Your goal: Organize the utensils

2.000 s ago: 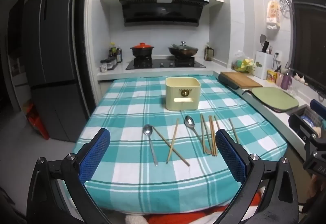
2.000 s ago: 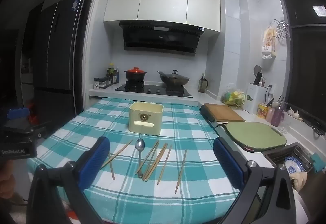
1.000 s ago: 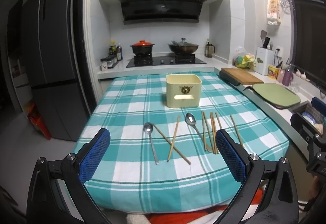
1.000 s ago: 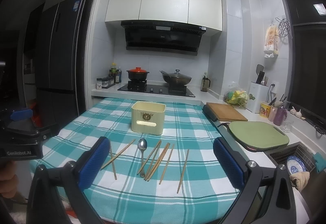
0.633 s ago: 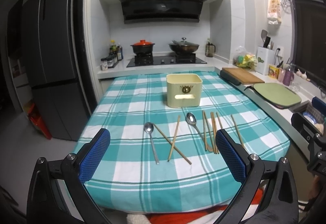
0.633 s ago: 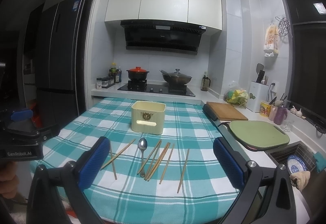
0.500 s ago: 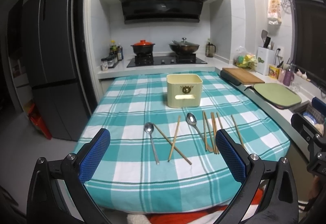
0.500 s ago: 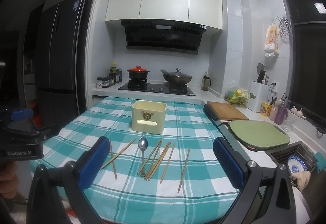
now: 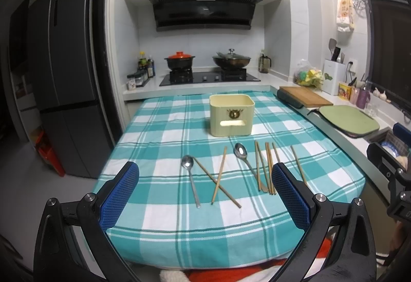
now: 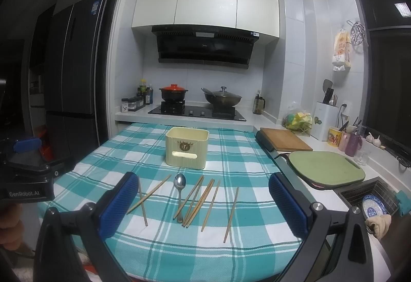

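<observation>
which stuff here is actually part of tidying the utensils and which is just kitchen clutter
Part of the job:
- two metal spoons on the checked cloth
- wooden chopsticks, loose, two crossed
- cream holder box behind them
- left tool and right tool, both open and empty

Just lying about:
- red-lidded pot
- wok
- wooden board
- green board

"genrobot.ai" is printed on the left gripper (image 10: 28, 179) body
</observation>
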Tool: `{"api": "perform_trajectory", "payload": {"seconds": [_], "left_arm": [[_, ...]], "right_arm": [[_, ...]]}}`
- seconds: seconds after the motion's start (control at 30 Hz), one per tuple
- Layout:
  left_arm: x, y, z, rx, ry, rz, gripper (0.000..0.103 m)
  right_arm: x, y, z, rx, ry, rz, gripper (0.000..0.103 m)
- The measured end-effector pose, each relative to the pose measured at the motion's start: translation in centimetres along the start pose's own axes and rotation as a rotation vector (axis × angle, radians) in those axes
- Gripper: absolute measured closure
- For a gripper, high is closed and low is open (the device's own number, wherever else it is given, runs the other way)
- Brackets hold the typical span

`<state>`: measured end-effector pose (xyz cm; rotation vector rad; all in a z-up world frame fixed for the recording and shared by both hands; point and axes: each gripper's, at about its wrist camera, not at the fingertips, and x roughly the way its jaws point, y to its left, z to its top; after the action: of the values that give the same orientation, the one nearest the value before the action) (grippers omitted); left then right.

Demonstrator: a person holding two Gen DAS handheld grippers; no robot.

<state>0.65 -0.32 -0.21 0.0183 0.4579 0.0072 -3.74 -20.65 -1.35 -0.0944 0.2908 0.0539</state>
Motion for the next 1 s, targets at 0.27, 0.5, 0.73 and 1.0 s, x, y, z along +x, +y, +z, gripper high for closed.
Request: {"api": "perform_trajectory", "payload": {"seconds": [0.27, 0.5, 0.73, 1.0], "left_arm": [[-0.04, -0.06, 0.31, 0.005, -0.001, -0.002, 0.000], [-0.11, -0.45, -0.02, 0.010, -0.004, -0.005, 0.000], [0.20, -0.47, 0.26, 0.008, -0.003, -0.006, 0.000], [0.62, -0.45, 0.62, 0.009, -0.004, -0.004, 0.000]], "right_arm": [[-0.16, -0.37, -0.16, 0.008, 0.001, -0.002, 0.000], [-0.18, -0.46, -0.04, 0.009, -0.001, -0.006, 0.000], [-0.07, -0.63, -0.10, 0.012, 0.002, -0.009, 0.000], [0.39, -0.96, 0.08, 0.014, 0.005, -0.010, 0.000]]}}
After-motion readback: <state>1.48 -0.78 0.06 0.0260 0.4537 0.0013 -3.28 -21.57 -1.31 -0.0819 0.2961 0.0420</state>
